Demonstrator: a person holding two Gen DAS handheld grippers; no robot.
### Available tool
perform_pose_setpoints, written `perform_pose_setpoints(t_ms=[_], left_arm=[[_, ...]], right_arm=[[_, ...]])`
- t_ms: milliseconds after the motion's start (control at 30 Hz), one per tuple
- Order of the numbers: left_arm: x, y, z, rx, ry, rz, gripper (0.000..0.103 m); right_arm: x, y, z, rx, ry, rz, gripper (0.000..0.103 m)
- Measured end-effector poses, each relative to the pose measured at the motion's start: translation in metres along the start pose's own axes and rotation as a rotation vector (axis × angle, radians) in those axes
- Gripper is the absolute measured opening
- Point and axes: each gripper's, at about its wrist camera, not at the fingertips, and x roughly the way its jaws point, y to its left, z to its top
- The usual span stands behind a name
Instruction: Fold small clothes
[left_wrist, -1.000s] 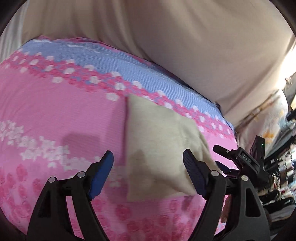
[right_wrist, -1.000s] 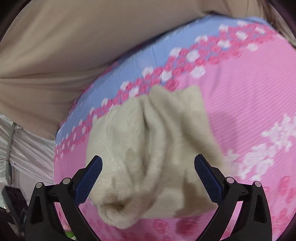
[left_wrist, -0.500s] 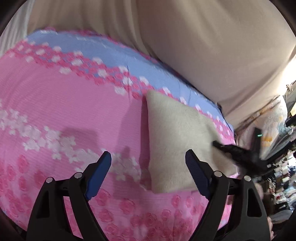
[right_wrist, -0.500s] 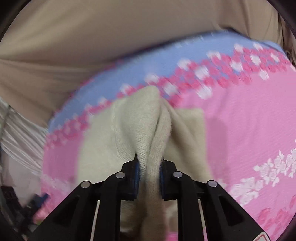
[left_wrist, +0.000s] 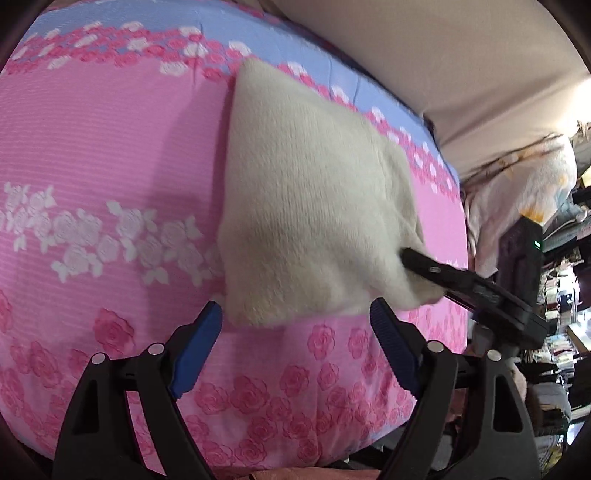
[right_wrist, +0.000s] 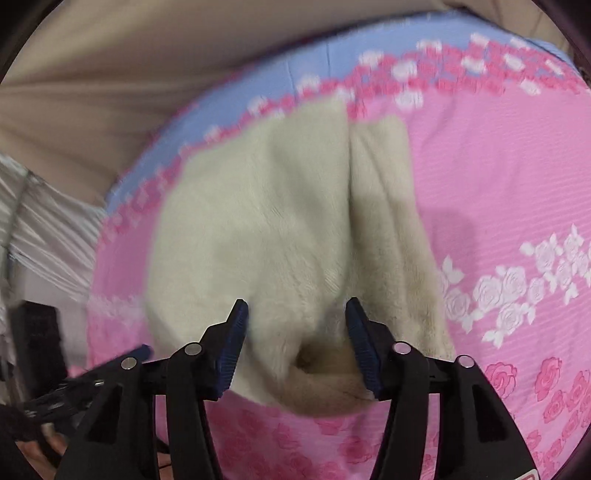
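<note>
Each claw (left_wrist: 295, 343) has black angular arms, silver rivets and ribbed blue pads (right_wrist: 231, 350).

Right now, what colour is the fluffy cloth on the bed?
Cream, a plain fluffy cloth; clearest in the left wrist view.

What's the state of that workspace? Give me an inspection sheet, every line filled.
Surface: pink rose-print bed cover with a blue band at the far edge.
Job's things: one cream fleece cloth, partly folded, near corner lifted.
Clutter: nothing seen on the cover.
Grippers: left gripper open, at the cloth's near edge, holding nothing; right gripper closing, a bunch of cloth between its pads.
Cables: nothing seen.
Surroundings: beige fabric behind the bed; floral bundle and crowded shelves off to one side.
</note>
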Motion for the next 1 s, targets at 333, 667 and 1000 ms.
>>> perform_pose_setpoints(t_ms=[333,667,1000], left_arm=[[0.016,-0.005,-0.004,0.024,0.003,0.084,0.080],[0.048,0.006,0.013,-0.104,0.005,0.024,0.080],[0.017,0.017,0.043,-0.044,0.070,-0.109,0.027]], right_arm=[[-0.014,-0.027,-0.006,0.032,-0.040,-0.038,0.027],[0.012,-0.007,0.075,0.017,-0.053,-0.055,0.045],[0.005,-0.016,0.057,0.025,-0.092,-0.109,0.017]])
